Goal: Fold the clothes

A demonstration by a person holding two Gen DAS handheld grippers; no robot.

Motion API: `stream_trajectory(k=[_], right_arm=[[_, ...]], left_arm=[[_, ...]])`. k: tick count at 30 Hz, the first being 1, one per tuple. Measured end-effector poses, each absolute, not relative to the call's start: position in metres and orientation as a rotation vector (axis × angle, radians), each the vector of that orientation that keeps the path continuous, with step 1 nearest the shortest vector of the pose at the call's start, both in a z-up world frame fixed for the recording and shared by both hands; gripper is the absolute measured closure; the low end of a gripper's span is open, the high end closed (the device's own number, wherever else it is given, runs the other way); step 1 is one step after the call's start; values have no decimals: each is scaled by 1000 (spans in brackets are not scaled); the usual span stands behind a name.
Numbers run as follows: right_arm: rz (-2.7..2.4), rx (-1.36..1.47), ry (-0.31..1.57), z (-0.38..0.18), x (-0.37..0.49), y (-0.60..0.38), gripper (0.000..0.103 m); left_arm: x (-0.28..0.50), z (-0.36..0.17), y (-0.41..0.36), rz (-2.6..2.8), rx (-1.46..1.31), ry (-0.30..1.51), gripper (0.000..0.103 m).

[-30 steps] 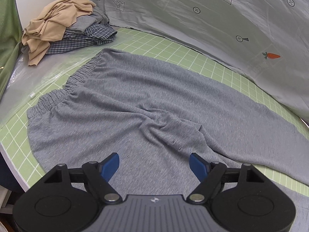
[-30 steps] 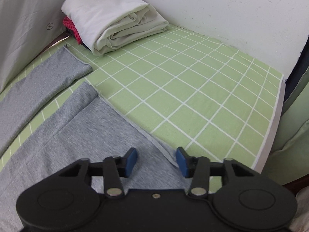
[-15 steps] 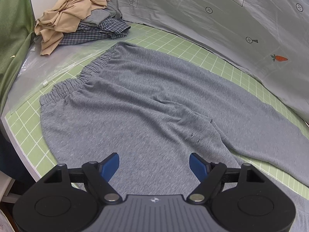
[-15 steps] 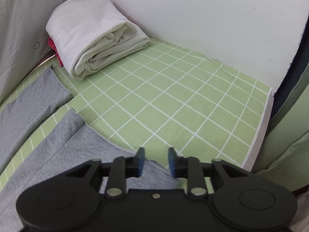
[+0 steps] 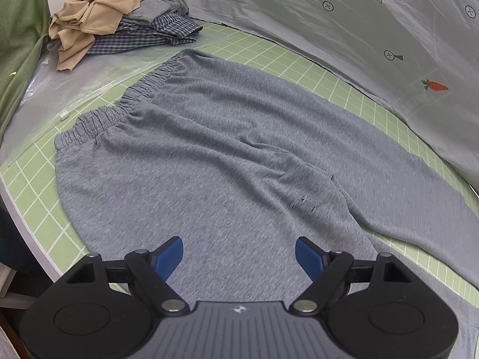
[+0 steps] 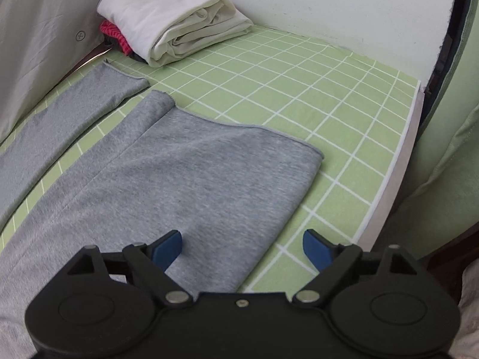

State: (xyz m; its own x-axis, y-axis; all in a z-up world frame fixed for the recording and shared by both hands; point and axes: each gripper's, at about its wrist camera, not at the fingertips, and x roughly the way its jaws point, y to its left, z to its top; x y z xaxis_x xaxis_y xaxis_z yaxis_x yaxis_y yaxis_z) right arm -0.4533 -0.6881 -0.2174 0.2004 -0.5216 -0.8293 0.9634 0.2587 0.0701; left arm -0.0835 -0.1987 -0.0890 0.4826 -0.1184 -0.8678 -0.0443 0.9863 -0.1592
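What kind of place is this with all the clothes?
Probably a spot at home set up for folding laundry. Grey sweatpants lie spread flat on a green grid mat, with a messy pile of clothes waiting at one end and a neatly folded white bundle at the other.

Grey trousers [image 5: 239, 155]: legs run off right edge of left wrist view, near part hidden under left gripper [image 5: 239, 252] body. Right wrist view: waist end cut off at left edge, near leg partly hidden behind right gripper [image 6: 242, 246]. Red item [image 6: 115, 37] mostly buried under folded white cloth [image 6: 167, 18]; kind unreadable. Printed lettering on grey sheet [image 5: 344, 24] cut by top edge.
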Motion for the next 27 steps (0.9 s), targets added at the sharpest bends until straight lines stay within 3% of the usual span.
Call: stream_trajectory(k=[4,6,7,9,11,13,24,26,27], right_arm=[[-1172,652,822,-219,-442,-687,14],[-1187,660,816,-218,-441,-688,21],[-1193,660,813,-216,-441,-688,32],[-1195,662,811,-212,-440,-689,64],[-1182,675,814,-210,-439,-693,84],[-1185,698,814,-209,-437,-695,95],[-1298,665,829,-190,-417,-691,100],[-1307,650,816,-181,-413,-688,101],[-1307,640,809,-176,-410,-686,101]], left_arm=[[-79,-91,-189,-43,-169,1075,19],[-73,-94,-175,-17,-197,1083,19],[-70,-95,-168,-2,-211,1086,19],[-62,-99,-150,40,-237,1093,19],[-55,-105,-128,101,-264,1096,19],[-50,-111,-103,158,-304,1095,19],[-10,-158,4,356,-403,1161,22],[-7,-163,9,357,-419,1160,41],[-7,-163,10,360,-426,1145,42]])
